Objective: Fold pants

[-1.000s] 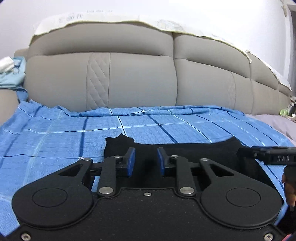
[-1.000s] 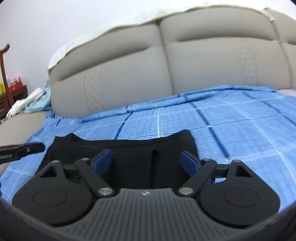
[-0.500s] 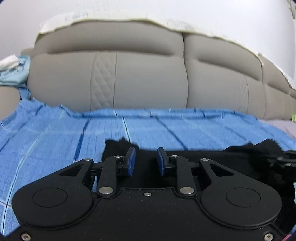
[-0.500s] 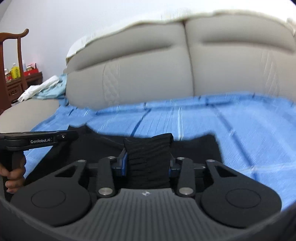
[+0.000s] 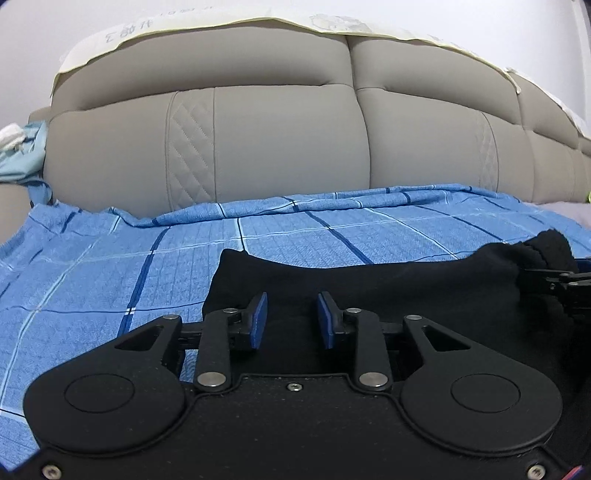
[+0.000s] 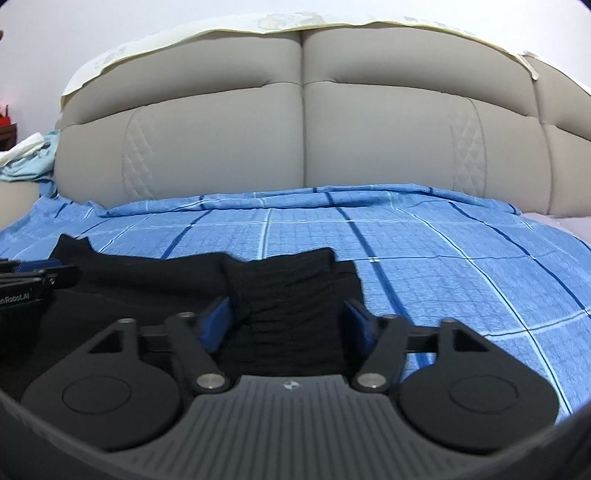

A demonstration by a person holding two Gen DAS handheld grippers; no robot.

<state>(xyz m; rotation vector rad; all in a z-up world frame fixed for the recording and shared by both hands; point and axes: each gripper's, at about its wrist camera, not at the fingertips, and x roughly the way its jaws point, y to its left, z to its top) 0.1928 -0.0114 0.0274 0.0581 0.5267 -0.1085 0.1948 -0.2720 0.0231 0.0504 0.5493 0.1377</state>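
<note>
Black pants (image 5: 369,284) lie on the blue checked bedsheet (image 5: 110,273) and also show in the right wrist view (image 6: 155,284). My left gripper (image 5: 291,320) hovers over the left end of the pants, its blue pads parted with a narrow gap and nothing visibly pinched. My right gripper (image 6: 290,318) is at the right end, its jaws parted around a bunched fold of black fabric (image 6: 288,288) that stands between the pads. The right gripper shows at the right edge of the left wrist view (image 5: 565,284), the left one at the left edge of the right view (image 6: 33,280).
A padded grey headboard (image 5: 280,133) stands behind the bed, with a pale cloth (image 5: 258,18) draped over its top. Light blue and white laundry (image 6: 26,155) lies at the far left. The sheet stretches to the right (image 6: 461,266).
The right gripper first shut on a bunch of the pants, then its jaws widened; the fabric still sits between them. The pants' right end has bunched up. The left gripper stays narrow.
</note>
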